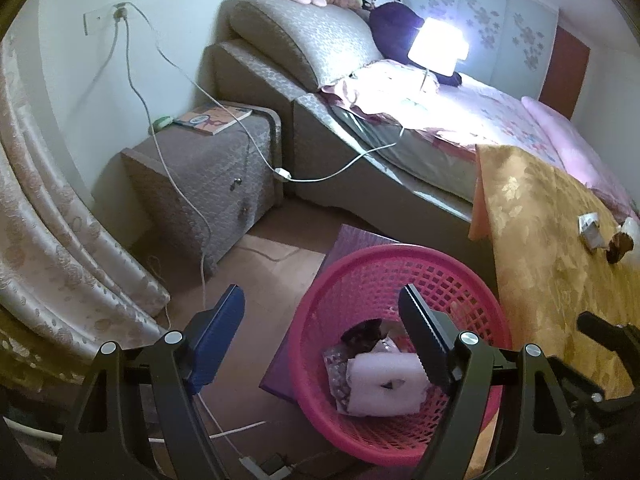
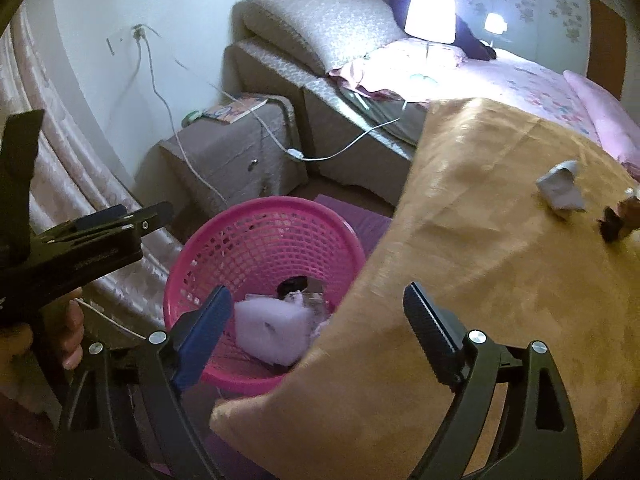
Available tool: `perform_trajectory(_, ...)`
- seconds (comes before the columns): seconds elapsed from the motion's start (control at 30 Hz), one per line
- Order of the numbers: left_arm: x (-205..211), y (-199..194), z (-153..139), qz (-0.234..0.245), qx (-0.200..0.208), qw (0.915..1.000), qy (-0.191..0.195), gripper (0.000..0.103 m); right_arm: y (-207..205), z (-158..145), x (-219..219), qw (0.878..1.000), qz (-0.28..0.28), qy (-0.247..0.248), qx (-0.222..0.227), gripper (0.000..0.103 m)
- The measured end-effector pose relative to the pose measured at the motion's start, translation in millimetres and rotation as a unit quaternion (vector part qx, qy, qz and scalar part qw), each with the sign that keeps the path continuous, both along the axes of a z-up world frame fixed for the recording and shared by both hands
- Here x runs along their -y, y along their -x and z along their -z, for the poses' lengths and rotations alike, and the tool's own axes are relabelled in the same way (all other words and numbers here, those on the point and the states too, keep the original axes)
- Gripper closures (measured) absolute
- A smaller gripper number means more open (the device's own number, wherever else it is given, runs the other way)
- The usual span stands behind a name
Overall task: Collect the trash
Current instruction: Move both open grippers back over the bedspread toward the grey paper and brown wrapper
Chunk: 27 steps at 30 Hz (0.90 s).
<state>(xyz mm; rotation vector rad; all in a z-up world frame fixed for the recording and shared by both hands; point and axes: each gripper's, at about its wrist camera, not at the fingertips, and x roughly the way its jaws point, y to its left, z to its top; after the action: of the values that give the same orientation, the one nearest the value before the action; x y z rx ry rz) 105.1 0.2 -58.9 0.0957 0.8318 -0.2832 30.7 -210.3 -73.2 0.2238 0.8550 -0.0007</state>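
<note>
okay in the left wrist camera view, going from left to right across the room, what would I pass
Patterned curtain → bedside cabinet with a book on top → pink mesh trash basket holding white foam → table under a gold cloth → crumpled grey-white scrap → dark brown scrap.

No text, brand or number can be read. A blue oval mark is seen on the cover of the orange paperback book (image 1: pixel 214 118) lying at the back edge of the brown fabric-covered nightstand (image 1: pixel 208 176), but its lettering is too blurred.
</note>
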Motion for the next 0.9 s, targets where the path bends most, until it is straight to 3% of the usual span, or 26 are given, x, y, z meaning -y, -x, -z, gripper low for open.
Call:
perform_trajectory(0.47, 42, 29, 2, 0.072, -0.002, 0.9974, -0.008, 0.025, 53, 1, 61, 0.996, 0.09, 0.004, 0.01, 0.018)
perform_trajectory(0.9, 95, 72, -2, 0.161, -0.001, 0.987, -0.003, 0.025, 110, 9, 128, 0.98, 0.195, 0.017, 0.013, 0.018)
